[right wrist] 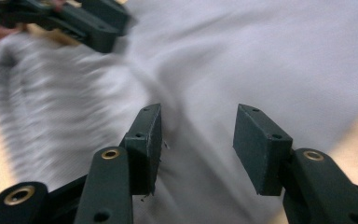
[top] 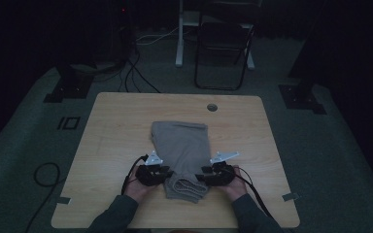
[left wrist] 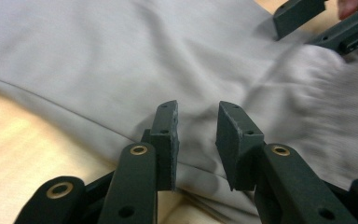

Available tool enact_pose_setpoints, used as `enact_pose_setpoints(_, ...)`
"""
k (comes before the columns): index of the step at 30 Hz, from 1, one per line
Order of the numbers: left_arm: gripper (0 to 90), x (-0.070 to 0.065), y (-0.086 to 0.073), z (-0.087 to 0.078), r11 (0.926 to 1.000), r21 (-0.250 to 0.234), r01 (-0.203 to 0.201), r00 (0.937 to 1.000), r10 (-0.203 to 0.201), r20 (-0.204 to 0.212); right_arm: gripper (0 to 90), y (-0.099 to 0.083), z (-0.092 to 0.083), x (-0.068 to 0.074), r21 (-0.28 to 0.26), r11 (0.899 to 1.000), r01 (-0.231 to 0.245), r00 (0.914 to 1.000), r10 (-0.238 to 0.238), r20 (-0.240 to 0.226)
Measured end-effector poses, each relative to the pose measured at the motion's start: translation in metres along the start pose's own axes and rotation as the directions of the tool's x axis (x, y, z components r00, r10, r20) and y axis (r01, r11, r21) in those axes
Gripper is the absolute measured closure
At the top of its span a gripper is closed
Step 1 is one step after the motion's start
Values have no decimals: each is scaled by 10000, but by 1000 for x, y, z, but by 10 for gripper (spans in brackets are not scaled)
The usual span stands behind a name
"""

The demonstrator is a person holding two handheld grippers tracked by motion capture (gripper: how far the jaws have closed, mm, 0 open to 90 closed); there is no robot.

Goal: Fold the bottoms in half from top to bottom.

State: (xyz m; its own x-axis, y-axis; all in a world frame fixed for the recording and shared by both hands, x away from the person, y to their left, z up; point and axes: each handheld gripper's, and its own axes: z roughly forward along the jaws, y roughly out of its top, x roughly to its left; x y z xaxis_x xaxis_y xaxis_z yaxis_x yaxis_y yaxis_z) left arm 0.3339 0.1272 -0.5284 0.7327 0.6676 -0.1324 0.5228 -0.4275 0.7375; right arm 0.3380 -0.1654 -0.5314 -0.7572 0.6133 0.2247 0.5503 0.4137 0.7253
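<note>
A folded grey fabric garment lies at the centre of the light wooden desk, ribbed hem toward 6 o'clock. The left hand-held gripper sits at its 9 o'clock edge and the right hand-held gripper at 3 o'clock; both are released, jaws parted above the cloth.

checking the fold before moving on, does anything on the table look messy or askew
Mostly tidy. The grey garment lies flat and folded on the table, but its ribbed near end is bunched into a rumpled roll between the left gripper and right gripper. Both stand open beside it. Nothing looks spilled or damaged.
</note>
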Motion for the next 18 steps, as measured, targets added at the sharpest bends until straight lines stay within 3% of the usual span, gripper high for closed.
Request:
enact_pose_setpoints(3,668,9,6,2,9999,-124,85,9992,-90,-378,507,8,5,-12,-179,9996,-217,9977,228,634)
enact_pose_setpoints(8,646,24,13,10,9994,-231,262,9941,-285,-1046,496,18,14,-22,-222,9997,-49,9916,77,1290)
enact_pose_setpoints(18,610,53,29,21,9946,-643,815,9774,-924,-1903,519,52,29,-48,-847,9956,-397,9814,548,1839)
